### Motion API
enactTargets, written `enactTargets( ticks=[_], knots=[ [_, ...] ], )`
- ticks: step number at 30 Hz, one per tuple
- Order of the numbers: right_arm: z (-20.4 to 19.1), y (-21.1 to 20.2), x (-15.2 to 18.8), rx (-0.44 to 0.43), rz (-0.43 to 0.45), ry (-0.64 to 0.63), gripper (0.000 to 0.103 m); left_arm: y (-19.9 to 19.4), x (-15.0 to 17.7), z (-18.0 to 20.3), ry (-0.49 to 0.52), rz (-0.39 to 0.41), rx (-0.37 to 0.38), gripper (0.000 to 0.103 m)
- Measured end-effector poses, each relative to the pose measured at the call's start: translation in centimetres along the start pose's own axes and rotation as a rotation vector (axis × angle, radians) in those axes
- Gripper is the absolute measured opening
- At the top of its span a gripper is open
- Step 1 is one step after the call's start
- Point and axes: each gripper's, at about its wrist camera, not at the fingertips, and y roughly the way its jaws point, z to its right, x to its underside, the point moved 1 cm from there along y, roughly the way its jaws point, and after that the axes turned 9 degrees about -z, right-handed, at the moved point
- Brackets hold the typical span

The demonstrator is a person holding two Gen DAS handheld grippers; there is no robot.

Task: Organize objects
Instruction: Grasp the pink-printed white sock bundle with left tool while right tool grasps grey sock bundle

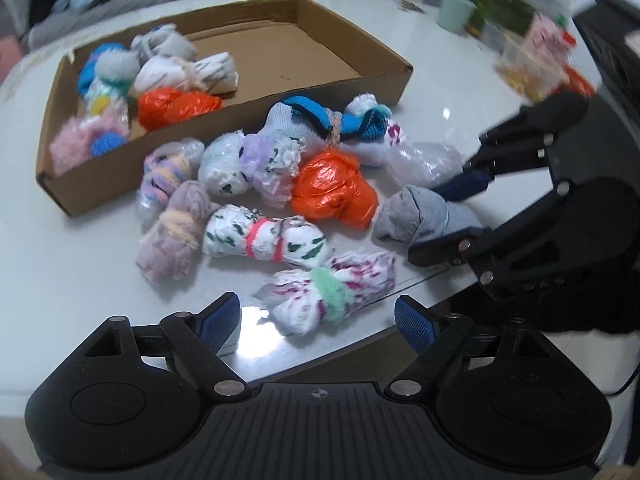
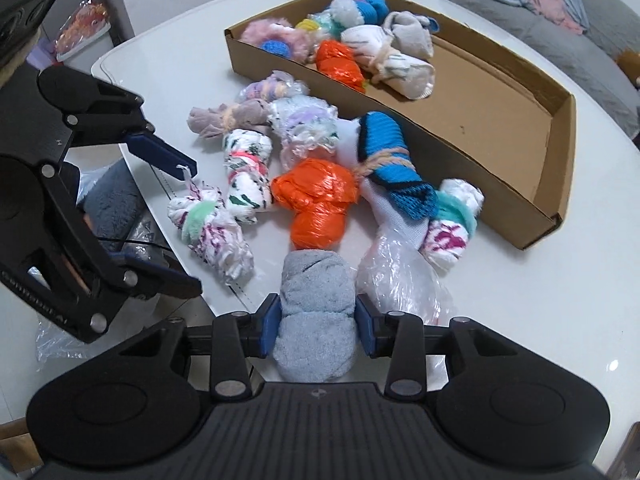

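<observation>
Several rolled sock bundles lie in a heap on the white table [image 1: 60, 272]. My right gripper [image 2: 316, 320] is shut on a grey sock bundle [image 2: 316, 292], its blue pads pressing both sides; the left wrist view shows this gripper [image 1: 444, 220] at the right, around the same grey bundle [image 1: 424, 212]. My left gripper [image 1: 316, 320] is open just above the table edge, with a white-and-magenta bundle [image 1: 332, 292] tied with a green band lying between its fingers, untouched. From the right wrist camera, the left gripper [image 2: 188, 224] straddles that bundle [image 2: 216, 240].
A shallow cardboard box [image 1: 100, 184] [image 2: 480, 200] behind the heap holds several bundles at one end; its other end is bare. An orange bundle [image 1: 332, 188] and a blue-and-white sock [image 1: 316, 120] lie mid-heap. A mint cup [image 1: 456, 10] and packets stand at the far right.
</observation>
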Motion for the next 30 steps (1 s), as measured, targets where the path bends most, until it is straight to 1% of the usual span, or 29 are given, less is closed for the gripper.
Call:
enactTargets(
  ticks=[2,3,6,8,11,15,17,20,22,30],
  knots=[
    [0.6,0.1,0.3,-0.008,-0.008,0.02,0.037,0.2,-0.1,0.1,-0.035,0.008,-0.007,0.089],
    [0.7,0.1,0.3,-0.005,-0.006,0.023,0.037,0.3,-0.1,0.2,-0.061,0.018,-0.004,0.091],
    [0.9,0.2,0.5,-0.002,-0.004,0.017,0.037,0.3,-0.4,0.4,-0.125,0.041,0.007,0.091],
    [0.9,0.2,0.6,-0.002,-0.004,0.015,0.037,0.5,-0.5,0.9,-0.129,0.055,-0.021,0.091],
    [1.0,0.3,0.6,0.002,-0.005,0.019,0.037,0.5,-0.2,1.1,-0.175,0.081,-0.045,0.091],
    [1.0,0.3,0.6,0.006,-0.005,0.024,0.037,0.5,0.2,1.2,-0.171,0.102,-0.095,0.087],
    [1.0,0.2,0.6,0.002,-0.006,0.024,0.037,0.5,0.4,1.5,-0.152,0.105,-0.115,0.086],
    [1.0,0.2,0.6,-0.003,-0.006,0.022,0.036,0.5,0.6,1.7,-0.133,0.112,-0.139,0.08],
    [1.0,0.2,0.6,-0.006,-0.004,0.019,0.036,0.4,0.5,1.7,-0.13,0.117,-0.142,0.07],
    [0.9,-0.5,0.5,-0.042,0.016,0.024,0.035,-0.2,0.4,1.4,-0.139,0.095,-0.127,0.068]
  ],
)
